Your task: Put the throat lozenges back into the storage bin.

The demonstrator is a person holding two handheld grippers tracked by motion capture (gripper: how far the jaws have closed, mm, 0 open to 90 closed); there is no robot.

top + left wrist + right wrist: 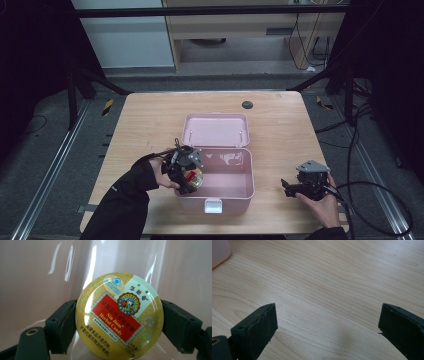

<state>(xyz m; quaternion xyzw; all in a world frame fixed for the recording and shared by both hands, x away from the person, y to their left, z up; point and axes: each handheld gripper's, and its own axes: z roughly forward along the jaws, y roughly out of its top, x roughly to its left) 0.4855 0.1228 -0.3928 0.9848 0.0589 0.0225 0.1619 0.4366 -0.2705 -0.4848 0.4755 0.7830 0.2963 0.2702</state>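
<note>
A round yellow candy tin (119,316) with a red label sits clamped between the two black jaws of my left gripper (119,322). From above, that gripper (189,176) holds the tin (194,176) over the left inner side of the open pink box (247,175). The box's lid (216,130) lies folded back behind it. In the left gripper view the pink box wall (30,277) shines behind the tin. My right gripper (289,188) rests low over the table to the right of the box, and its jaws (325,327) stand wide apart with bare wood between them.
The wooden table (145,125) has a small dark round cap (247,104) near its far edge. The box's white latch (213,205) faces the near edge. A corner of the pink box (219,250) lies at the upper left of the right gripper view.
</note>
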